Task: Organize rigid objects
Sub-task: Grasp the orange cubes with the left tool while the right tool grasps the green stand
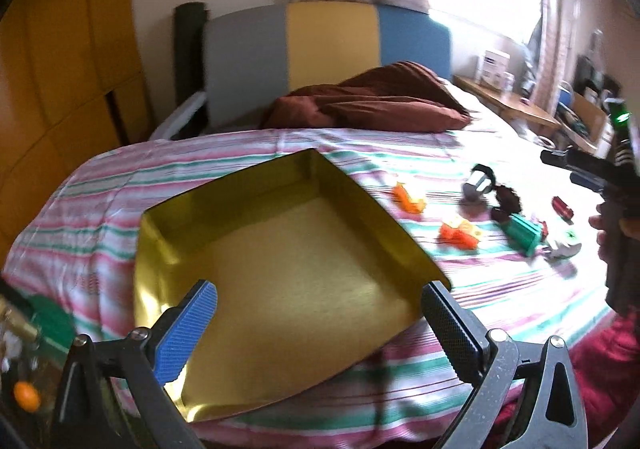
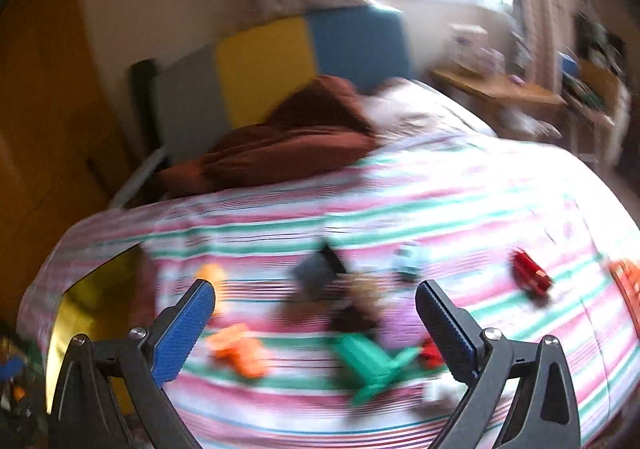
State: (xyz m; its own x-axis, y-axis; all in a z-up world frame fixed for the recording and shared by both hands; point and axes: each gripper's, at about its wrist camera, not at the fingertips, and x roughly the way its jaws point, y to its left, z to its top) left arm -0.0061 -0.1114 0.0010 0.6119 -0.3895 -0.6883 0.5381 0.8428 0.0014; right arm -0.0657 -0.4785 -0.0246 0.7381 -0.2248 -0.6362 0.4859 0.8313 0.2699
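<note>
A shallow gold tray (image 1: 256,193) lies on the striped bed, with nothing inside. My left gripper (image 1: 320,323) is open and empty over its near edge. Small toys lie to the tray's right: two orange pieces (image 1: 408,199) (image 1: 460,235), a green piece (image 1: 524,231), a dark grey and black object (image 1: 478,183), a red piece (image 1: 562,207). My right gripper (image 2: 316,323) is open and empty above the toys; the view is blurred. It shows an orange piece (image 2: 240,353), a green piece (image 2: 370,363), a red piece (image 2: 530,277) and the tray's corner (image 2: 94,301). The right gripper also shows in the left wrist view (image 1: 600,169).
A brown pillow (image 1: 372,99) lies at the head of the bed before a grey, yellow and blue headboard (image 1: 332,45). A wooden wardrobe (image 1: 60,61) stands left. A wooden side table (image 1: 508,101) with clutter stands right. An orange thing (image 2: 628,281) lies at the bed's right edge.
</note>
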